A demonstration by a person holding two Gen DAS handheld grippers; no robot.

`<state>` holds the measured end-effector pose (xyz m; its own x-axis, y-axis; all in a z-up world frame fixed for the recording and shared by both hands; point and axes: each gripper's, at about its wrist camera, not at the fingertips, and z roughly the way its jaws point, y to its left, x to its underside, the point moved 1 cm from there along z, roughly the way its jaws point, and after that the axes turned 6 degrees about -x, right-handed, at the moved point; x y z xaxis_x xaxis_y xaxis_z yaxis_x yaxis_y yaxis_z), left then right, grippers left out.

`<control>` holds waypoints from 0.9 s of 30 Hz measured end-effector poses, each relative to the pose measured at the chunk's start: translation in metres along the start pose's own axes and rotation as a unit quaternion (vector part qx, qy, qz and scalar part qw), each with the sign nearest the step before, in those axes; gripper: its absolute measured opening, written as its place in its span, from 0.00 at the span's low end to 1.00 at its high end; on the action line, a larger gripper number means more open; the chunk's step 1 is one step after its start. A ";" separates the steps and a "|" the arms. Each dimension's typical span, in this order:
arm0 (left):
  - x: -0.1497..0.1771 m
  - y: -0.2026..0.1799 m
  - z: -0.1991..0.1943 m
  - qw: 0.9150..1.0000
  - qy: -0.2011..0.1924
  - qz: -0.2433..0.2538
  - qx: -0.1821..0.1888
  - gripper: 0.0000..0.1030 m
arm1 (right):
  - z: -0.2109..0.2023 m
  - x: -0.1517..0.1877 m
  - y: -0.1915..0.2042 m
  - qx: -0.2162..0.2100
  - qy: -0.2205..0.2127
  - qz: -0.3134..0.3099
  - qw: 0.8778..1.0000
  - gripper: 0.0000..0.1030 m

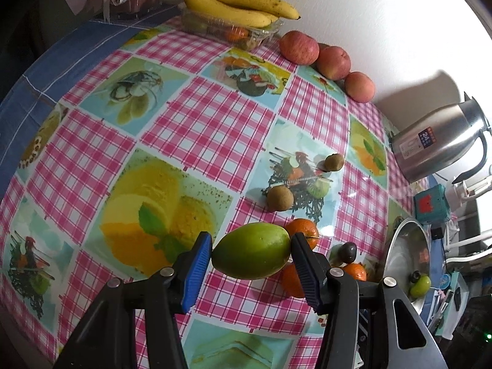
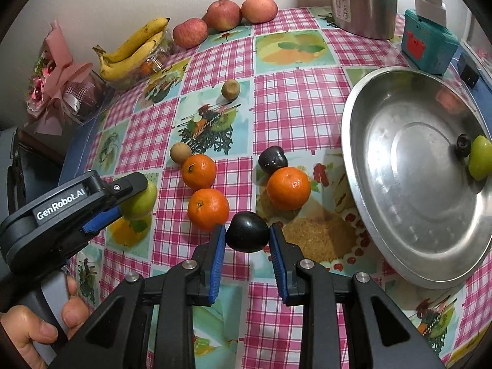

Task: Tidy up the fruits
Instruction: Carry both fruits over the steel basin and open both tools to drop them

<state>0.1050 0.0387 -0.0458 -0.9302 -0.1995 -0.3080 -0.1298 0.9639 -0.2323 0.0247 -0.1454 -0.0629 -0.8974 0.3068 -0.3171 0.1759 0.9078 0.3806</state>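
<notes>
Steel bowl (image 2: 363,129) right of your right hand-held gripper (image 2: 247,236) holds perhaps two fruits; it clamps a dark plum (image 2: 246,235), your left hand-held gripper (image 1: 251,255) a green mango (image 1: 251,253); oranges (image 2: 208,209) remain.

The left gripper (image 1: 251,256) clamps a green mango (image 1: 251,251) between its blue pads (image 1: 199,266), lifted above the checked tablecloth (image 1: 200,129). Just behind the mango lie oranges (image 1: 303,230) and a dark plum (image 1: 349,251) — further back, two kiwis (image 1: 279,197). To its right sits a steel bowl (image 1: 399,255); far beyond, apples (image 1: 299,46) and bananas (image 1: 233,3).
</notes>
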 end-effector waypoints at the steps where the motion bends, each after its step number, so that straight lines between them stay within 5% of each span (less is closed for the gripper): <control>1: 0.000 0.000 -0.001 1.000 -0.002 0.000 0.000 0.55 | -0.002 0.001 -0.002 0.002 -0.001 0.002 1.000 0.29; 15: 0.006 -0.025 -0.010 1.000 -0.012 0.025 0.013 0.55 | -0.037 -0.009 -0.055 0.040 -0.048 0.072 0.995 0.29; 27: 0.033 -0.097 -0.017 0.992 -0.018 0.121 0.033 0.55 | -0.065 -0.004 -0.118 0.064 -0.074 0.151 0.984 0.29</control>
<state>0.0805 -0.0583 -0.0176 -0.9185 0.0299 -0.3942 0.1208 0.9707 -0.2077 -0.0193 -0.2724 -0.0498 -0.7296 0.5972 -0.3332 0.4824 0.7948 0.3681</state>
